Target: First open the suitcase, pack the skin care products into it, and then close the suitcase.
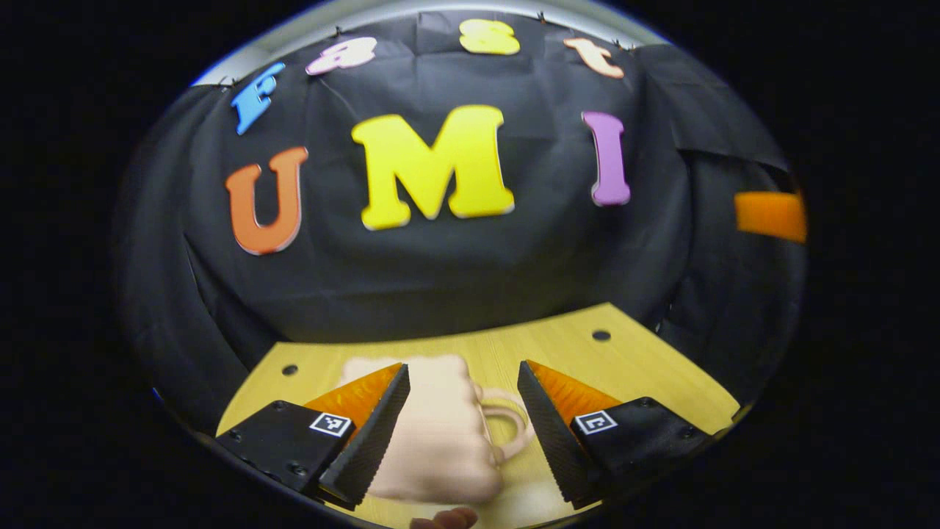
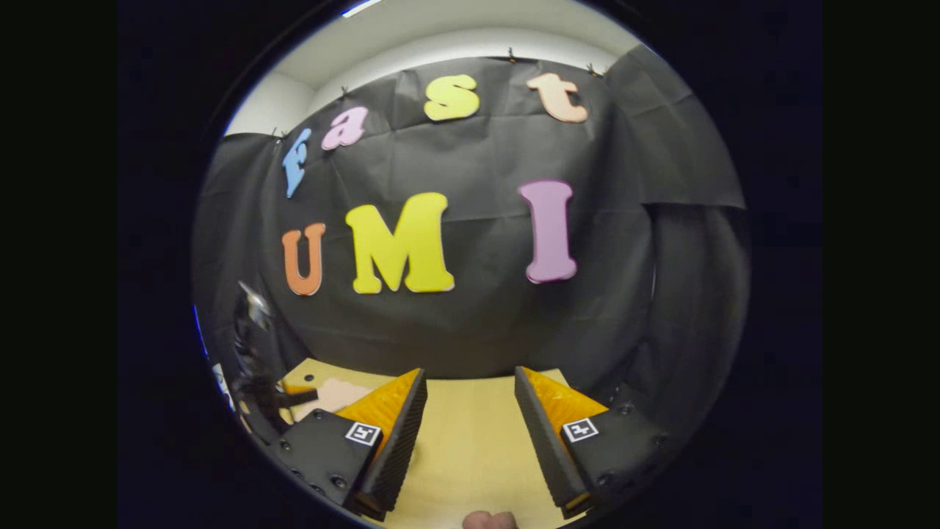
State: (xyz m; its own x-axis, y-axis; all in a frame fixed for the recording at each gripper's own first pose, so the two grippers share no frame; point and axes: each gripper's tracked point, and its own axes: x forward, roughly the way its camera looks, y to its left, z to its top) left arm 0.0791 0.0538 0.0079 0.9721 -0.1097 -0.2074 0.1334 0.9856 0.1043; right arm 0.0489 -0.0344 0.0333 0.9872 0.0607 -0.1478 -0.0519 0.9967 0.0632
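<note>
A small pale pink suitcase (image 1: 440, 433) lies shut on the wooden table (image 1: 631, 367), its loop handle (image 1: 510, 426) pointing right. My left gripper (image 1: 463, 375) is open just above it, one finger on either side of the case and neither touching it. My right gripper (image 2: 470, 375) is open over bare tabletop (image 2: 470, 448), holding nothing. In the right gripper view, a corner of the suitcase (image 2: 334, 393) lies far to the left, with the other gripper (image 2: 257, 367) dark and blurred above it.
Small round holes (image 1: 601, 335) mark the table near its far edge, which meets the black cloth wall (image 1: 440, 272). A person's fingertip (image 1: 448, 519) shows at the bottom edge of the left gripper view, and another fingertip (image 2: 488, 520) in the right gripper view.
</note>
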